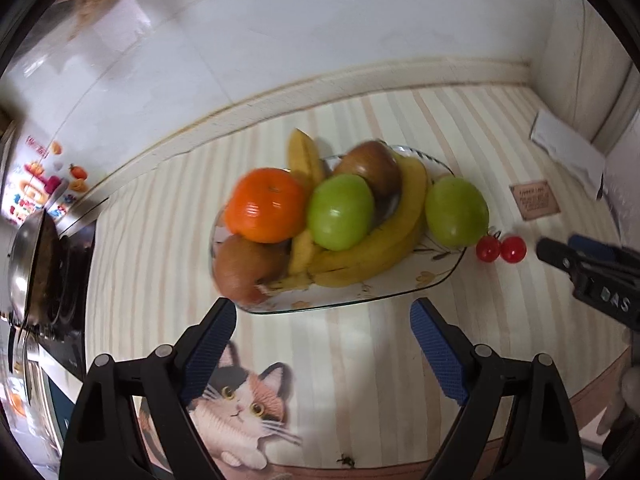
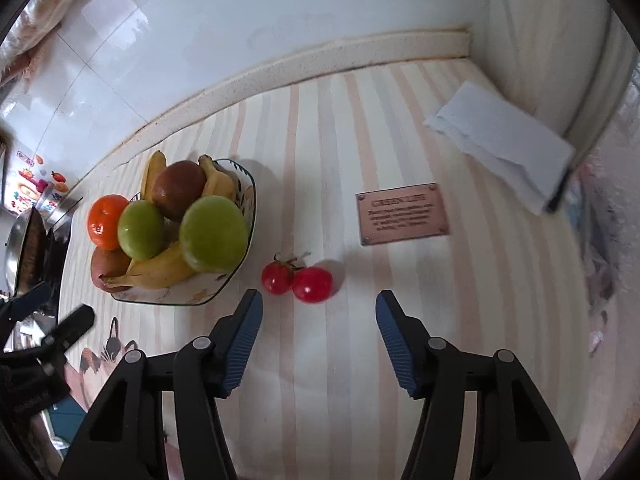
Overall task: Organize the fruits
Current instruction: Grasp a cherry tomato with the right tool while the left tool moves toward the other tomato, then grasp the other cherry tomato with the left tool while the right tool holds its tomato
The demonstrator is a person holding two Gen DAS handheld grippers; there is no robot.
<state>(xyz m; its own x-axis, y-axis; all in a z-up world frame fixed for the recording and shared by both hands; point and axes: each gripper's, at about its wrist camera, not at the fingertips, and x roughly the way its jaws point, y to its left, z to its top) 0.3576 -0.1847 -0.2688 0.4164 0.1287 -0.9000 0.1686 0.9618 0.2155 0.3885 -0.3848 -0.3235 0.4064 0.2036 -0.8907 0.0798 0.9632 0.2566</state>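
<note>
A glass plate [image 1: 400, 294] [image 2: 224, 284] on the striped counter holds an orange [image 1: 264, 205] [image 2: 105, 221], two green apples [image 1: 340, 211] [image 1: 456, 211] [image 2: 214, 233], reddish apples [image 1: 370, 166] [image 2: 179, 189] and bananas [image 1: 372, 248] [image 2: 160, 272]. Two red cherry tomatoes [image 1: 501, 249] [image 2: 298, 281] lie on the counter right of the plate. My left gripper [image 1: 322, 320] is open and empty just in front of the plate. My right gripper [image 2: 319, 312] is open and empty just in front of the tomatoes; it also shows in the left wrist view [image 1: 568, 258].
A brown plaque [image 2: 402, 214] [image 1: 535, 200] lies on the counter right of the tomatoes. A folded white cloth [image 2: 504, 146] sits in the far right corner. A pan on a stove [image 1: 32, 260] stands at the left. A cat picture [image 1: 240, 396] is on the mat's front.
</note>
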